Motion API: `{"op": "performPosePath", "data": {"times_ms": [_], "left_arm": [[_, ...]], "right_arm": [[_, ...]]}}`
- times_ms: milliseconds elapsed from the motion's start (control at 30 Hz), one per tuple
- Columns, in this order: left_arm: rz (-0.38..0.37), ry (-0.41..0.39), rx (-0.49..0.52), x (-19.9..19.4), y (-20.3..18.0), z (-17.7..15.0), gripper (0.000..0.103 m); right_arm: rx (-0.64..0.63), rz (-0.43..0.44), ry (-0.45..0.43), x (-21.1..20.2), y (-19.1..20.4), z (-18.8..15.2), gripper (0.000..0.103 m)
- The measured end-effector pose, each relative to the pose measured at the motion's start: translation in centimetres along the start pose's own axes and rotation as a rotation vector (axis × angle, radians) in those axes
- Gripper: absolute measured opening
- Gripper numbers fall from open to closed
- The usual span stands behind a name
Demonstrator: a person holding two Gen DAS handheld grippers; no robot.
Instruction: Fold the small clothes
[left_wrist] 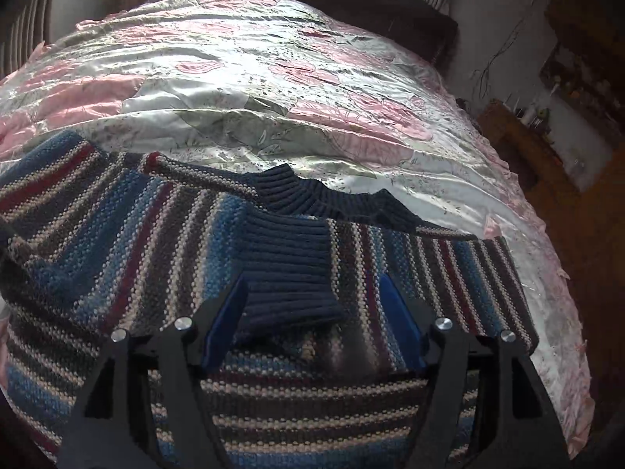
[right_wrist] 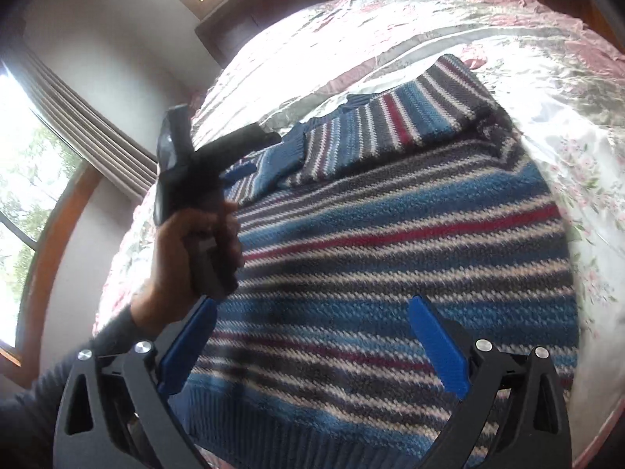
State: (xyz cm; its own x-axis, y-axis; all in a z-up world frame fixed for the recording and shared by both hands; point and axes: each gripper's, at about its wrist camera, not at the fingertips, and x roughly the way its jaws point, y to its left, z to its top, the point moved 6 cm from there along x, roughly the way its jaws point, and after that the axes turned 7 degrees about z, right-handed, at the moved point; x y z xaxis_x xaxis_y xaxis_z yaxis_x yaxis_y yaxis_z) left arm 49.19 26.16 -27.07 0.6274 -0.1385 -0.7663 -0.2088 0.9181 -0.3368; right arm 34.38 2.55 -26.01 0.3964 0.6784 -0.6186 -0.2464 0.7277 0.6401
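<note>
A small striped knit sweater [left_wrist: 117, 226] in blue, grey, cream and red lies flat on the bed. Its navy ribbed collar [left_wrist: 312, 195] points away from me. One sleeve is folded in over the chest, and its navy cuff [left_wrist: 289, 285] lies between the blue fingers [left_wrist: 224, 324] of my left gripper [left_wrist: 312, 320], which is open and low over the cloth. In the right wrist view, my right gripper [right_wrist: 312, 348] hovers open above the sweater's body [right_wrist: 390, 242], near the hem, holding nothing. A hand [right_wrist: 187, 242] holds the left gripper [right_wrist: 246, 168] at the folded sleeve [right_wrist: 371, 125].
A shiny floral bedspread [left_wrist: 242, 90] in pink and white covers the bed all round the sweater. Its right edge [left_wrist: 547, 258] drops to a wooden floor and a wooden cabinet [left_wrist: 519, 144]. Windows with a curtain [right_wrist: 90, 125] and a dark headboard [right_wrist: 273, 11] lie past the bed.
</note>
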Motion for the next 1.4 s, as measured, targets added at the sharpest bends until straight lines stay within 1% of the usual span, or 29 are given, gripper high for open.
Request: {"op": "performPosePath", "data": {"times_ms": [67, 100, 133, 167, 200, 233, 267, 300, 333, 367, 467, 567, 633, 667, 733, 767, 800, 833, 867, 900, 933, 967, 1000, 1033, 1100, 1233, 1333, 1400], "left_arm": [[-0.081, 0.014, -0.060, -1.8, 1.8, -0.8, 0.080], [-0.112, 0.025, -0.092, -2.7, 3.0, -1.4, 0.080], [-0.135, 0.039, -0.123, -3.4, 4.1, -2.1, 0.082], [-0.152, 0.064, -0.156, -3.9, 5.3, -3.0, 0.083], [-0.170, 0.086, -0.188, -4.4, 6.5, -4.1, 0.083], [-0.184, 0.106, -0.219, -4.9, 7.6, -5.1, 0.084], [-0.192, 0.128, -0.251, -5.2, 8.7, -6.2, 0.085], [-0.203, 0.152, -0.280, -5.5, 9.6, -7.3, 0.085], [-0.216, 0.172, -0.305, -5.7, 10.4, -8.2, 0.085], [-0.230, 0.176, -0.317, -6.1, 11.0, -8.9, 0.085], [-0.249, 0.159, -0.305, -7.1, 11.6, -10.0, 0.086], [-0.268, 0.157, -0.278, -6.8, 11.7, -10.5, 0.086], [-0.284, 0.140, -0.284, -6.8, 11.9, -10.7, 0.086], [-0.288, 0.129, -0.287, -6.8, 11.9, -10.9, 0.086], [-0.272, 0.123, -0.272, -6.4, 11.6, -11.0, 0.087], [-0.259, 0.134, -0.242, -6.1, 11.1, -11.0, 0.090], [-0.248, 0.143, -0.204, -5.9, 10.6, -11.0, 0.090], [-0.244, 0.140, -0.190, -6.0, 10.4, -11.0, 0.091], [-0.252, 0.129, -0.201, -5.9, 10.5, -11.1, 0.091], [-0.258, 0.117, -0.209, -5.9, 10.6, -11.3, 0.091], [-0.260, 0.112, -0.206, -5.9, 10.6, -11.5, 0.091], [-0.258, 0.109, -0.202, -5.9, 10.5, -11.6, 0.091], [-0.256, 0.110, -0.200, -6.0, 10.6, -11.7, 0.091], [-0.258, 0.112, -0.202, -5.9, 10.6, -11.7, 0.091], [-0.276, 0.110, -0.214, -6.0, 10.7, -11.7, 0.091], [-0.308, 0.109, -0.238, -6.2, 11.2, -11.8, 0.091], [-0.310, 0.107, -0.242, -6.1, 11.2, -11.8, 0.091], [-0.309, 0.106, -0.241, -6.0, 11.1, -11.8, 0.091]], "right_arm": [[0.060, 0.088, 0.009, 1.6, 0.2, 3.0, 0.096], [0.103, 0.134, 0.018, 2.8, 0.1, 4.7, 0.089], [0.143, 0.186, 0.034, 4.3, 0.2, 6.3, 0.077], [0.187, 0.244, 0.055, 6.1, 0.2, 7.9, 0.070], [0.236, 0.294, 0.079, 8.1, 0.1, 9.3, 0.059], [0.293, 0.319, 0.102, 10.2, -0.2, 10.4, 0.056], [0.352, 0.333, 0.122, 12.4, -0.8, 11.4, 0.056], [0.394, 0.318, 0.140, 14.4, -1.5, 12.1, 0.056], [0.428, 0.280, 0.145, 16.1, -2.3, 12.6, 0.056], [0.459, 0.251, 0.150, 17.5, -3.1, 13.0, 0.056], [0.515, 0.236, 0.179, 20.5, -4.1, 13.3, 0.056], [0.508, 0.226, 0.177, 21.9, -3.9, 13.5, 0.057], [0.509, 0.228, 0.186, 22.8, -3.4, 13.6, 0.062], [0.505, 0.225, 0.192, 23.2, -3.2, 13.7, 0.063], [0.504, 0.242, 0.197, 23.9, -2.5, 14.2, 0.064], [0.504, 0.243, 0.200, 24.3, -2.3, 14.4, 0.064], [0.498, 0.232, 0.200, 24.8, -2.1, 14.7, 0.061], [0.481, 0.226, 0.199, 25.0, -1.6, 15.0, 0.045], [0.460, 0.222, 0.211, 25.3, -1.0, 15.4, 0.035], [0.432, 0.212, 0.214, 25.4, -0.3, 15.9, 0.023], [0.390, 0.189, 0.209, 25.1, 0.6, 16.5, 0.015], [0.340, 0.169, 0.205, 24.9, 1.7, 17.2, 0.012], [0.294, 0.156, 0.201, 24.6, 2.8, 18.0, 0.009], [0.249, 0.141, 0.195, 24.2, 4.1, 18.7, 0.009], [0.173, 0.123, 0.174, 23.0, 6.7, 20.4, 0.008], [0.053, 0.113, 0.134, 19.5, 11.3, 23.6, 0.008], [0.000, 0.106, 0.102, 16.6, 13.0, 25.5, 0.008], [-0.020, 0.093, 0.084, 15.1, 13.0, 26.3, 0.008]]}}
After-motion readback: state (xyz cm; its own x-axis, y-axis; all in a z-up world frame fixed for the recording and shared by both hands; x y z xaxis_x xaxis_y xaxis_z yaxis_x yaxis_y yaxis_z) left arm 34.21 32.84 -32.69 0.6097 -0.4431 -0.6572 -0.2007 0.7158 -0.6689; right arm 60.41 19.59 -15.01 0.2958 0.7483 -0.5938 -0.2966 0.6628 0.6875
